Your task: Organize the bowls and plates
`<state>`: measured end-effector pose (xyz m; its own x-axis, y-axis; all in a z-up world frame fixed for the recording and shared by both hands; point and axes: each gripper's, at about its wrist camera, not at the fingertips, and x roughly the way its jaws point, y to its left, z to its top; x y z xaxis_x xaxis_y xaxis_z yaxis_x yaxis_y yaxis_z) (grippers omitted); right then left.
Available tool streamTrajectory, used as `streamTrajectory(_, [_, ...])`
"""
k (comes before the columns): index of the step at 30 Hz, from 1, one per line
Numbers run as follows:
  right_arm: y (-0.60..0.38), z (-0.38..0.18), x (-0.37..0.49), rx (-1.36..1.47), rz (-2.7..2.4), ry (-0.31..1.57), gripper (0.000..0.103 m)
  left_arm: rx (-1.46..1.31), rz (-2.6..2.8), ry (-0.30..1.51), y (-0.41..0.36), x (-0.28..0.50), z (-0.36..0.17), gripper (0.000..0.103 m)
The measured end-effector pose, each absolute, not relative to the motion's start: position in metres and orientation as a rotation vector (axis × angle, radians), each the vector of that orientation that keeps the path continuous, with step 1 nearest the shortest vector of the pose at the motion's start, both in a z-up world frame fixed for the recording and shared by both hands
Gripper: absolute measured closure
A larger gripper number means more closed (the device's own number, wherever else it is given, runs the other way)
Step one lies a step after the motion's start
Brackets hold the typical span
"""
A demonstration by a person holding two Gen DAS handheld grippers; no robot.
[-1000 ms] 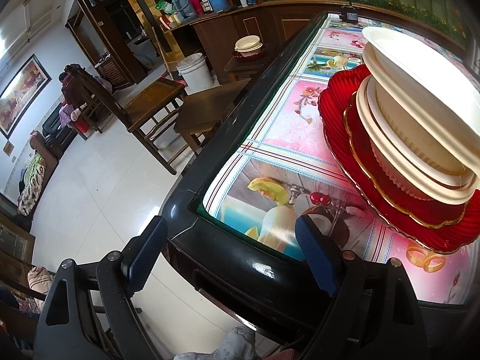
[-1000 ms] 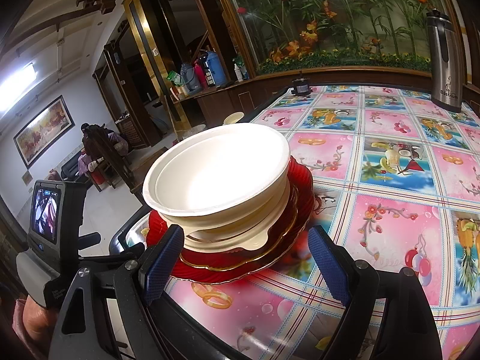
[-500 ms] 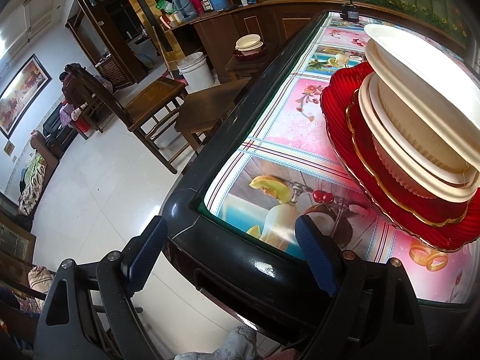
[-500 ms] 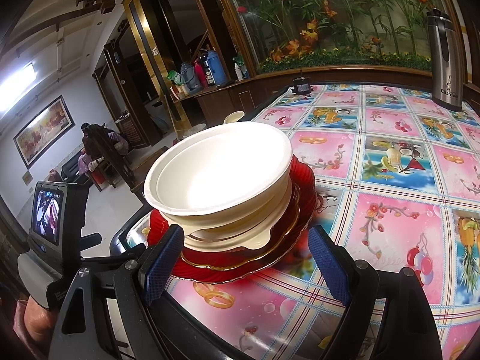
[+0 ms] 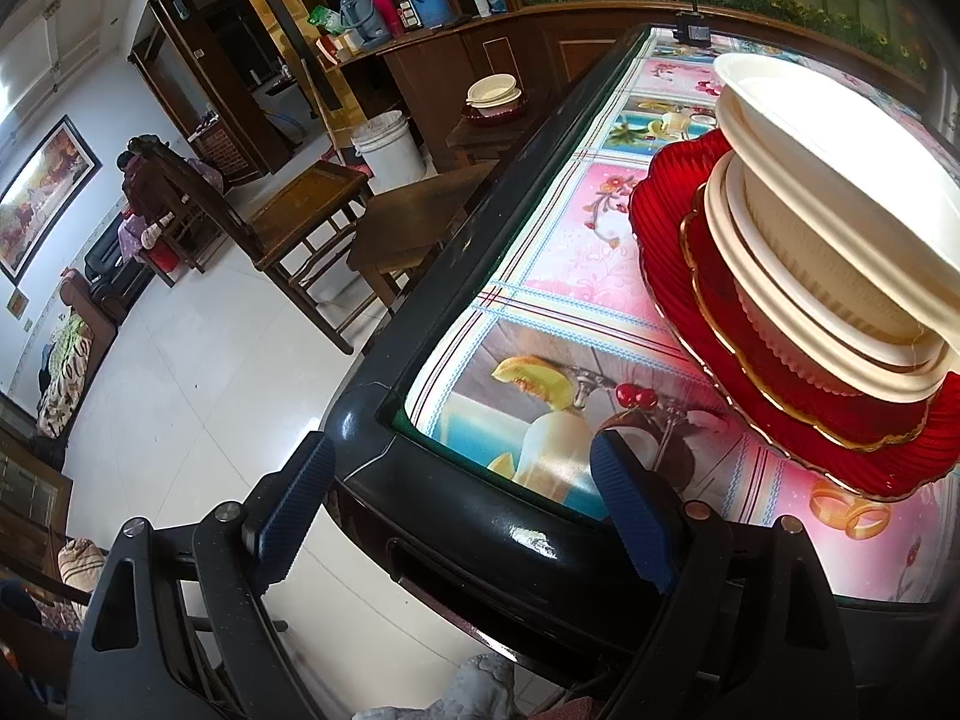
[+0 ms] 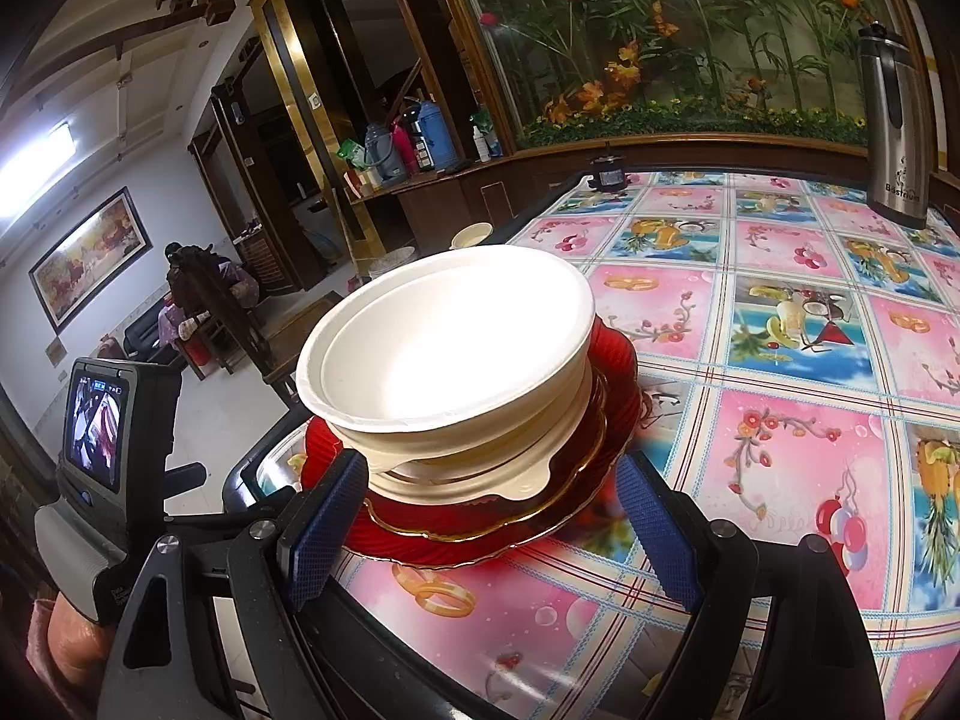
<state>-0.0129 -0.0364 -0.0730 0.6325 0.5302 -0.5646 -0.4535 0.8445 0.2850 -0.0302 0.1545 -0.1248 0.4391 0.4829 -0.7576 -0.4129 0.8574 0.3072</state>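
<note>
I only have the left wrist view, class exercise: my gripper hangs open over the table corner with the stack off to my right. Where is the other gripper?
Observer: The right gripper is open, aimed straight at the stack, nothing between its pads.
Operator: Is the top bowl empty? I see only its side.
Observer: Yes, the top bowl shows a bare white inside.
Operator: Anything else on the table beyond the stack?
Observer: A steel flask stands upright at the far right side of the table.
Operator: Can you see my gripper from there?
Observer: Only the back of its camera unit, left of the stack, its screen lit.
</note>
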Motion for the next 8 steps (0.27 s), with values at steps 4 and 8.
streamTrajectory(4, [-0.0347, -0.0714, -0.0135, 0.116, 0.568, 0.683, 0.017, 0.101, 0.55, 0.938, 0.1502, -0.033, -0.1207, 0.015])
streamTrajectory(8, [-0.0346, -0.0693, -0.013, 0.115, 0.57, 0.681, 0.017, 0.107, 0.541, 0.941, 0.1487, -0.0333, -0.1196, 0.015])
